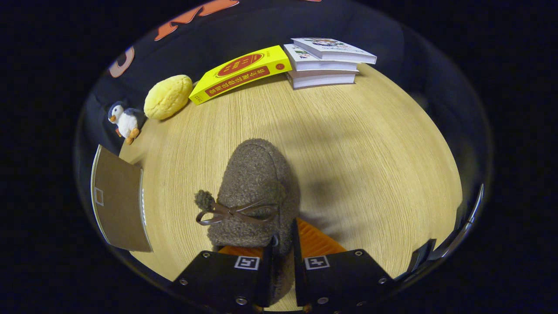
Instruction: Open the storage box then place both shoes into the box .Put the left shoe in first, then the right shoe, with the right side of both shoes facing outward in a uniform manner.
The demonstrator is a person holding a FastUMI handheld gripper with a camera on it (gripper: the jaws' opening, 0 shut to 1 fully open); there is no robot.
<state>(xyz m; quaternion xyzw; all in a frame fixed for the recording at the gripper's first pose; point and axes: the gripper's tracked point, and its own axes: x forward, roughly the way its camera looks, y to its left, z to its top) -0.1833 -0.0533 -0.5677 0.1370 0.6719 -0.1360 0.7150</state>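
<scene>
Wooden table (348,144) in the booth: gripper (282,257) pinches a fuzzy brown shoe (255,183) by its rim, toe toward 12 o'clock; box (117,200) at 9 o'clock, books (324,61) at 1 o'clock.

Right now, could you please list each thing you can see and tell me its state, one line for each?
Gripper: jaws shut on the shoe's side wall.
Shoe: brown, fuzzy, held above the table, toe pointing away, bow tied.
Yellow book: closed, one end propped on the book stack.
Book stack: three closed books, lying flat.
Penguin toy: lying at the table edge.
Yellow plush bun: resting beside the penguin.
Table: wooden.
</scene>
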